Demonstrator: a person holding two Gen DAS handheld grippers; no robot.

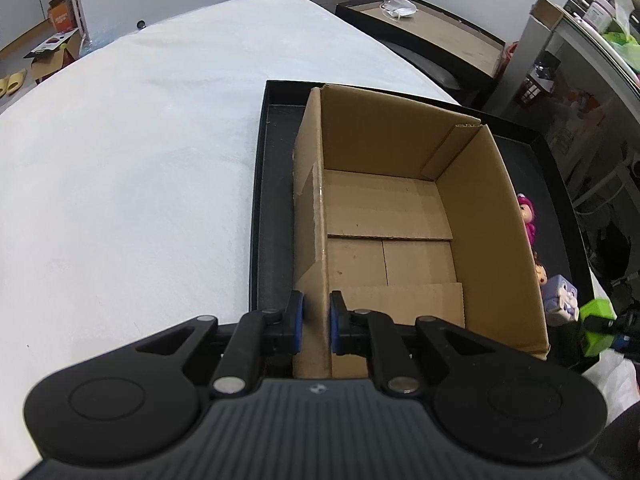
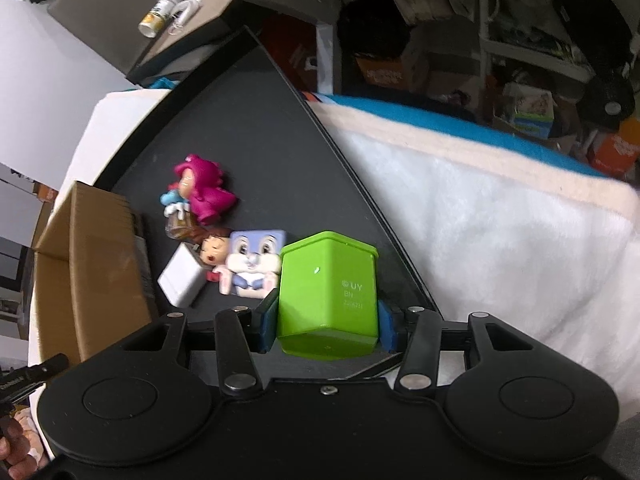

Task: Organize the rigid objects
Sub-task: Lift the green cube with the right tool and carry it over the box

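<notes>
An open, empty cardboard box (image 1: 400, 208) stands in a black tray (image 1: 264, 200). My left gripper (image 1: 317, 322) is shut on the box's near left wall, one blue pad on each side of it. In the right wrist view my right gripper (image 2: 326, 322) is shut on a green plastic block (image 2: 328, 296), held above the black tray (image 2: 248, 128). On the tray beyond lie a pink-haired figure (image 2: 202, 190), a blue rabbit toy (image 2: 252, 258), a small brown-haired figure (image 2: 214, 252) and a white cube (image 2: 182, 280). The cardboard box (image 2: 92, 264) stands at the left.
A white fluffy cloth (image 1: 120, 160) covers the table around the tray. A second dark tray (image 1: 432, 28) with a mask and a bottle sits beyond the table. Shelves and cluttered boxes (image 2: 520, 60) fill the background on the right.
</notes>
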